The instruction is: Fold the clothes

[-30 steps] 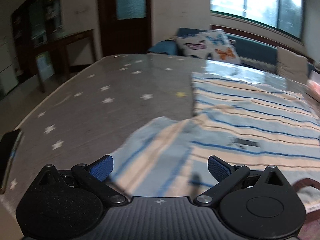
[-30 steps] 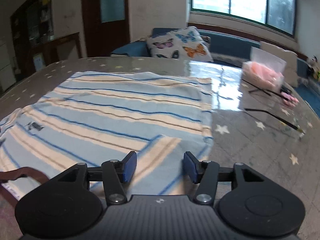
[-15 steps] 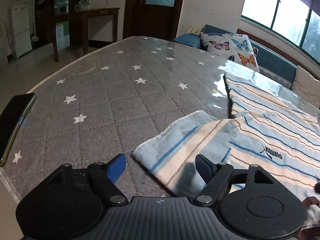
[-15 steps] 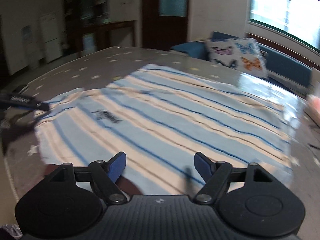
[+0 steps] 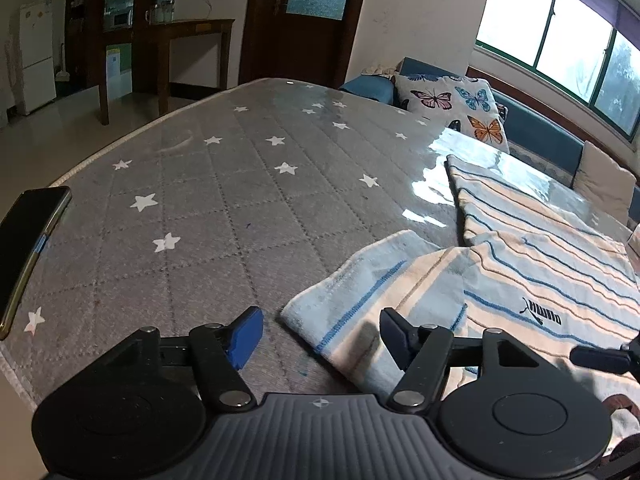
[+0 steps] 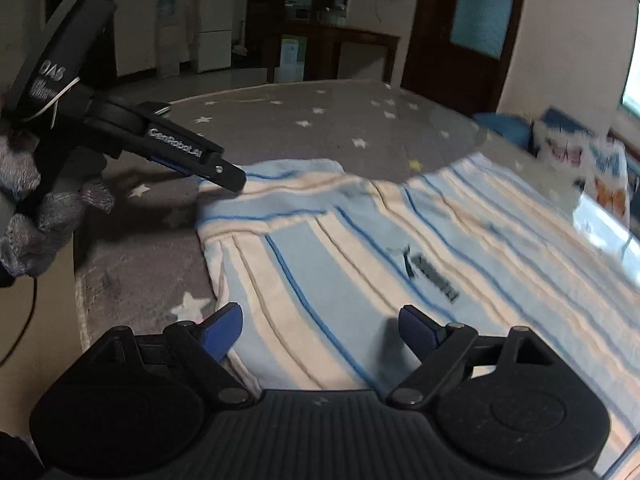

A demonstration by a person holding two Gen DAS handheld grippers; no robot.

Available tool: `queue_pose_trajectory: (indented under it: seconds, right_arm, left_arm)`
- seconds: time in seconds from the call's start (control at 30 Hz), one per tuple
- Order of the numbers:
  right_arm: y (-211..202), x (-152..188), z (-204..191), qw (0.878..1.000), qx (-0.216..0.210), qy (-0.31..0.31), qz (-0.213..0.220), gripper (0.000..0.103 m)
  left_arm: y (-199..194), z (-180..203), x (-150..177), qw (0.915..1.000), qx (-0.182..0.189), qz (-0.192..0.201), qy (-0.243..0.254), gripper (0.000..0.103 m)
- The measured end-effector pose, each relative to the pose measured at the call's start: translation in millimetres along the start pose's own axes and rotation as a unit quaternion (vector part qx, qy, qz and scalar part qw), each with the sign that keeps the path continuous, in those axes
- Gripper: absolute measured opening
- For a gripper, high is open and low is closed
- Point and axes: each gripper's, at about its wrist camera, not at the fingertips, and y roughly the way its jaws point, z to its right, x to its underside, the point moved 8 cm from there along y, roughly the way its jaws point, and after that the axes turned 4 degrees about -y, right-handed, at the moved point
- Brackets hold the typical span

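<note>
Left wrist view: left gripper [image 5: 320, 330] low over the near edge of the grey star-print table cover [image 5: 224, 208], jaws spread wide, nothing between them. The striped shirt [image 5: 532, 264] lies flat on the right half of the table; its sleeve [image 5: 372, 296] reaches out toward the camera, cuff edge lying between the blue pads [image 5: 246, 334], closer to the right-hand one. Black logo print visible on the chest. A dark phone [image 5: 30, 240] lies at the table's left edge, well apart from the shirt. Butterfly cushion [image 5: 456, 110] on the sofa beyond the table.

Right wrist view: right gripper [image 6: 320, 332] hovers over the shirt's [image 6: 400, 248] near edge, jaws spread, holding nothing; left pad just at the fabric's border, right pad over the stripes. View somewhat blurred. The left gripper [image 6: 228, 174] enters from the left, its fingertip just at the sleeve [image 6: 276, 184]; whether it touches the cloth cannot be told. A grey knitted glove [image 6: 36, 220] covers the hand holding it.
</note>
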Motion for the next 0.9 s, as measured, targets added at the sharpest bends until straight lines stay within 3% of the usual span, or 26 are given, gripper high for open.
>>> queue_pose_trajectory:
  seconds: [0.37,0.47,0.53,0.6,0.9]
  right_arm:
    - [26.7,-23.8,-5.2,1.0,0.009,0.004,0.004,0.088]
    - [29.5,-25.0,-4.5,1.0,0.007,0.012,0.0,0.088]
    - [30.4,-24.4,-4.4,1.0,0.005,0.015,0.001,0.088]
    - [31.8,-24.7,-4.5,1.0,0.004,0.017,0.0,0.088]
    - [18.1,-23.9,6.4,0.999,0.012,0.036,0.012,0.088]
  left_arm:
    - [-1.5,-2.6,0.7,1.0,-0.001,0.0,0.0,0.069]
    - [-1.6,-0.5,0.8,1.0,0.005,0.002,0.005,0.052]
    - [-1.4,1.1,0.6,0.9999,0.013,0.0,0.005,0.028]
    - [-1.3,1.9,0.5,0.9996,0.026,-0.005,-0.004,0.015]
    - [-37.0,34.1,-12.0,0.9942,0.097,0.045,0.012,0.009]
